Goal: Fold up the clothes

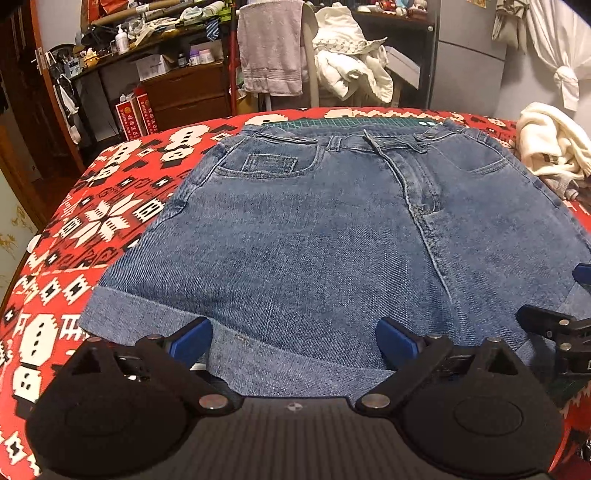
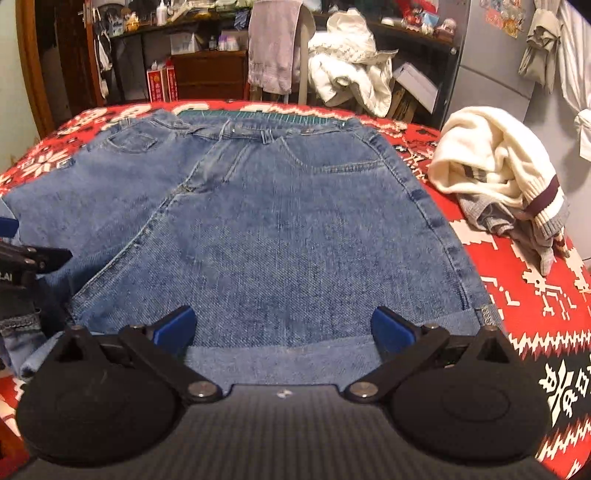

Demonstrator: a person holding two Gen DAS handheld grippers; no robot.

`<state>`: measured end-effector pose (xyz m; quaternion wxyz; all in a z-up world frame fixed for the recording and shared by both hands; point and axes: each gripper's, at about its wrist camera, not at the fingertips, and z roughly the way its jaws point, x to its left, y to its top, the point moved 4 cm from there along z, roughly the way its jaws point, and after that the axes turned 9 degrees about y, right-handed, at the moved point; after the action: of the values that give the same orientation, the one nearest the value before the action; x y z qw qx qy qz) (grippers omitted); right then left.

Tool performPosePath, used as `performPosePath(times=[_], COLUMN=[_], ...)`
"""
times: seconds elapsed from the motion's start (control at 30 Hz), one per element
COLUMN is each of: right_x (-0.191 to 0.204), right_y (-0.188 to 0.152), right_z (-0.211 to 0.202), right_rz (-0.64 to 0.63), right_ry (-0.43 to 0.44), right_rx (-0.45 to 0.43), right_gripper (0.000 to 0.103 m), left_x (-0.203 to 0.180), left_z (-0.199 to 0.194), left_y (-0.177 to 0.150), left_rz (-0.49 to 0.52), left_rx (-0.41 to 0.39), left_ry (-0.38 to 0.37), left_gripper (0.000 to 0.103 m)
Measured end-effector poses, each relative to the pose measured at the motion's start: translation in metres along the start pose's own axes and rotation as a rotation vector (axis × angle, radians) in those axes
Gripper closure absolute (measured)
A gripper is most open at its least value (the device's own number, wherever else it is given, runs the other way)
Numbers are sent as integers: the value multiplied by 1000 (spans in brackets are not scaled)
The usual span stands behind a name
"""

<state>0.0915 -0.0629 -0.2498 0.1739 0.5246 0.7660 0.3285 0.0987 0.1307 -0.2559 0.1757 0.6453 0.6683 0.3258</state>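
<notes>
surface: red patterned cloth (image 1: 110,206) | on it: denim shorts (image 1: 314,229) flat, cream sweater (image 2: 491,162) heaped

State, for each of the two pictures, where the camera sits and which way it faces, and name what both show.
Left wrist: on the left gripper, facing down and forward over the shorts' left leg; its open blue fingers show, plus the right gripper's edge.
Right wrist: on the right gripper, facing over the right leg; open fingers show, the left gripper's edge beside.
Shared: shorts, red cloth, white sweater.

Shelf clutter (image 1: 155,33) too small to identify, denim shorts (image 2: 273,229) hem behind claw
</notes>
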Motion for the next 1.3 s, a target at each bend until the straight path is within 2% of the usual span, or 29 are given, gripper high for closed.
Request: performPosePath(times=[0.1, 0.47, 0.6, 0.7, 0.87, 0.9, 0.97, 1.03, 1.13, 1.17, 1.23, 1.3], right_x=[-1, 1, 3, 4, 20, 23, 30, 38, 53, 58, 69, 79], right_y=[-3, -5, -4, -2, 0, 0, 0, 0, -6, -9, -14, -19], right_z=[-1, -1, -2, -4, -32, -39, -52, -66, -80, -84, -87, -87], right_rz=[12, 7, 11, 4, -44, -42, -27, -16, -18, -17, -10, -16], right_ry=[3, -6, -11, -5, 57, 74, 113, 149, 196, 222, 266, 294], right_rx=[-9, -25, -22, -4, -52, -62, -80, -95, -86, -78, -58, -36], right_gripper=[0, 0, 0, 0, 2, 5, 11, 16, 30, 39, 51, 69], left_x=[1, 4, 5, 9, 18, 19, 19, 18, 11, 7, -1, -5], left_z=[2, 2, 2, -4, -35, -43, -56, -68, -82, -84, -88, -89], left_y=[-6, -16, -13, -10, -13, -15, -20, -26, -35, -38, -43, -46], left_rz=[-27, -122, -117, -105, -42, -21, -3, 16, 46, 60, 92, 110], left_rx=[-23, -65, -43, -35, -94, -109, -117, -124, -117, -115, -123, -123], left_ry=[17, 16, 13, -24, -82, -89, -128, -167, -240, -256, -282, -306], left_gripper=[0, 0, 0, 11, 23, 25, 38, 43, 59, 67, 76, 84])
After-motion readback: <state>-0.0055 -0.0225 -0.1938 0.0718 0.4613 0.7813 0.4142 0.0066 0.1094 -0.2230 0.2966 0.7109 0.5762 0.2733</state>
